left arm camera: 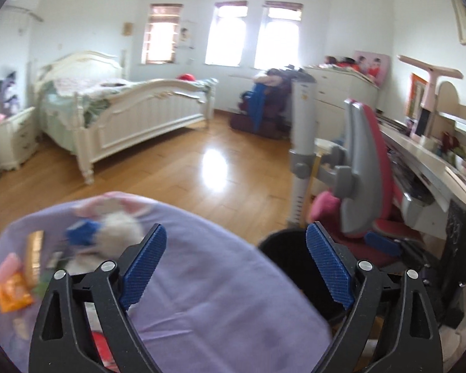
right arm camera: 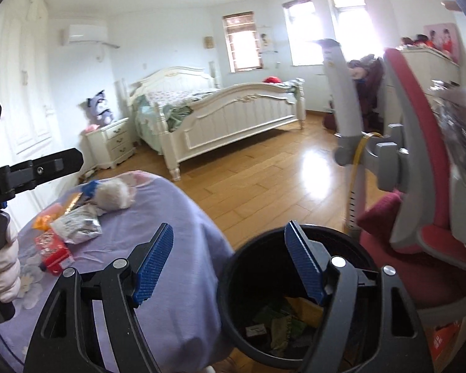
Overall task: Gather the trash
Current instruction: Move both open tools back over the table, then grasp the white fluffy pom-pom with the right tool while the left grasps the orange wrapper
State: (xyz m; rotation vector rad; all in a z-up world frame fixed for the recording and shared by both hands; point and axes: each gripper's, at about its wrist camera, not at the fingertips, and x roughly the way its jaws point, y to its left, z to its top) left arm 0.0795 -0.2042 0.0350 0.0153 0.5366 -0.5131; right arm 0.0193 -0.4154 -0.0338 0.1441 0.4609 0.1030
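Note:
Trash lies on a purple-covered surface [right arm camera: 158, 248]: a silver wrapper [right arm camera: 77, 225], a red box [right arm camera: 54, 253], an orange packet [right arm camera: 43, 221] and a white crumpled wad [right arm camera: 113, 197] by a blue scrap. The left wrist view shows the orange packet [left arm camera: 12, 292] and the wad [left arm camera: 118, 236] blurred. A black bin [right arm camera: 264, 267] stands right of the surface with wrappers inside; its rim also shows in the left wrist view [left arm camera: 282, 245]. My right gripper [right arm camera: 230, 264] is open and empty above the bin's near rim. My left gripper [left arm camera: 236, 264] is open and empty over the purple cover.
A red and grey chair [right arm camera: 419, 205] stands right of the bin, beside a cluttered desk [left arm camera: 425, 161]. A white bed [right arm camera: 226, 118] and nightstand [right arm camera: 111, 143] stand across the wooden floor [right arm camera: 264, 180]. The other hand-held gripper [right arm camera: 3, 186] shows at the left edge.

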